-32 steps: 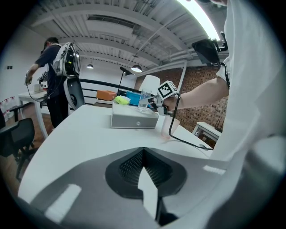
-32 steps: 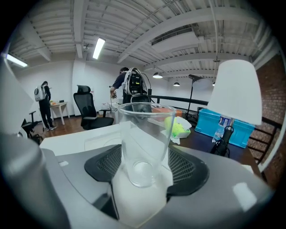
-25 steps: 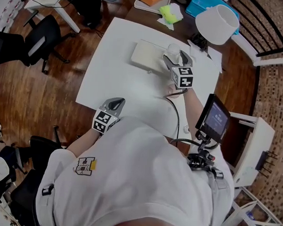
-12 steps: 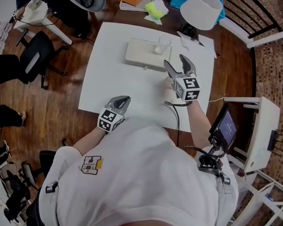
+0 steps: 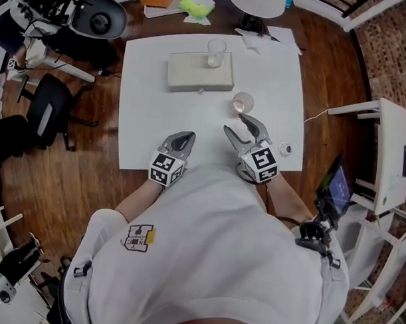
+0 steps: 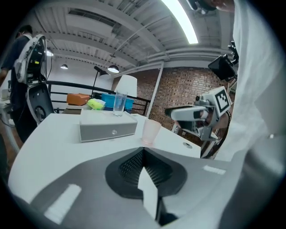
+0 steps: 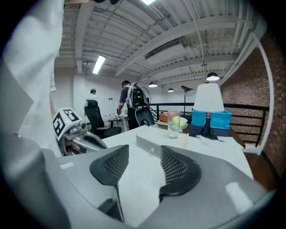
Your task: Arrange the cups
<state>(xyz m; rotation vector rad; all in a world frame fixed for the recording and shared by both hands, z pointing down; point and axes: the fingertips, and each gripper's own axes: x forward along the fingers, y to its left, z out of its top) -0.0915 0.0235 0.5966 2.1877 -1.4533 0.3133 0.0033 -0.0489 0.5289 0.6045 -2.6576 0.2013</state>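
Two cups in view. Status: clear glass point(image 5: 215, 52) upright on grey box point(image 5: 193, 74), far right part of its top; judged placed. Status: pink cup point(image 5: 242, 103) on tabletop point(image 5: 151, 123), just off box's near right corner; judged pending. Both tools nearer person than box: left tongs point(image 5: 184, 139) clenched, empty; right tongs point(image 5: 239, 126) part-spread, jaws just been closing, nothing between.

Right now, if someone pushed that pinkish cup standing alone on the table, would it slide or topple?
The pinkish cup looks like thin frosted plastic and seems empty, so it is probably light. It narrows toward its base, so a high push may tip it. On the smooth white table, a low push would likely slide it.
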